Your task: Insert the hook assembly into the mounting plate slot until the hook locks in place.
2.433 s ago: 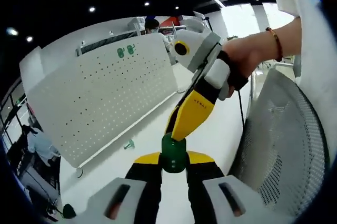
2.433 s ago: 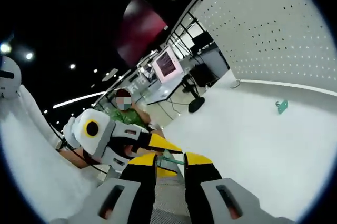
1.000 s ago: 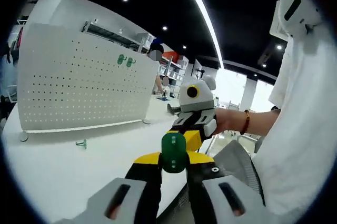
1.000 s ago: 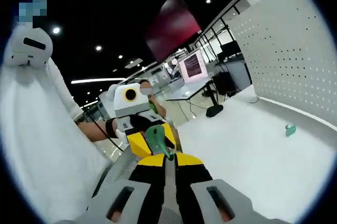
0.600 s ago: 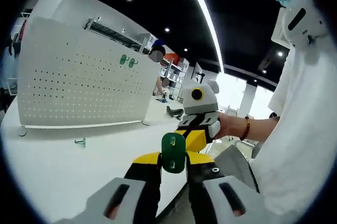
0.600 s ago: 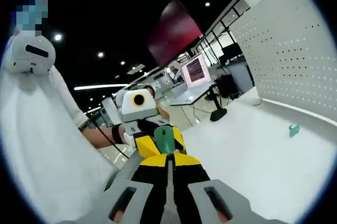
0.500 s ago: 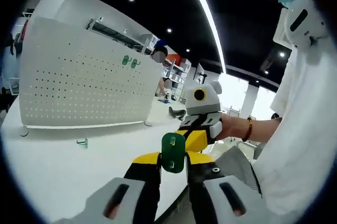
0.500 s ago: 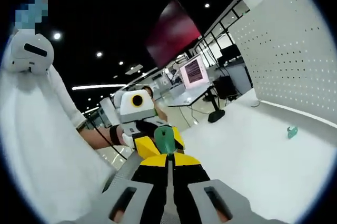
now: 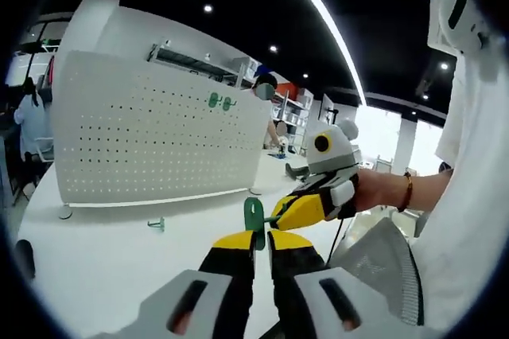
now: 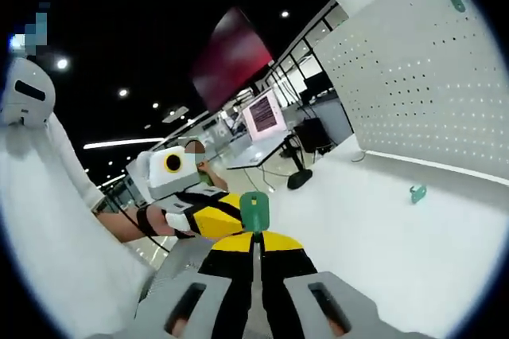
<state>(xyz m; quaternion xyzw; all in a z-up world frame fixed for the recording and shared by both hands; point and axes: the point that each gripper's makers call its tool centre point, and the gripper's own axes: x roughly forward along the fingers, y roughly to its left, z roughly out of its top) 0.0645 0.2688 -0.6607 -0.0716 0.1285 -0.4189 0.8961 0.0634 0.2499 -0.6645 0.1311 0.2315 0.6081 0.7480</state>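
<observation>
Pegboard: big white perforated panel (image 9: pixel 159 144) stands on the white bench (image 9: pixel 95 263), two green hooks already near its top.
Left gripper (image 9: pixel 261 237): fingers pinched narrow on the thin green plate (image 9: pixel 254 213).
Right gripper (image 10: pixel 256 237): fingers clamped on the green hook piece (image 10: pixel 254 210).
Spare: small green hook (image 9: pixel 156 224) lies on the bench.
Tip: we'd square both parts up, then push straight in.

Open-plan office or lab: dark ceiling with strip lights (image 9: pixel 318 13), white pegboard partitions (image 9: pixel 159 140), desk monitors (image 10: pixel 260 116), mesh chair (image 9: pixel 382 255).
</observation>
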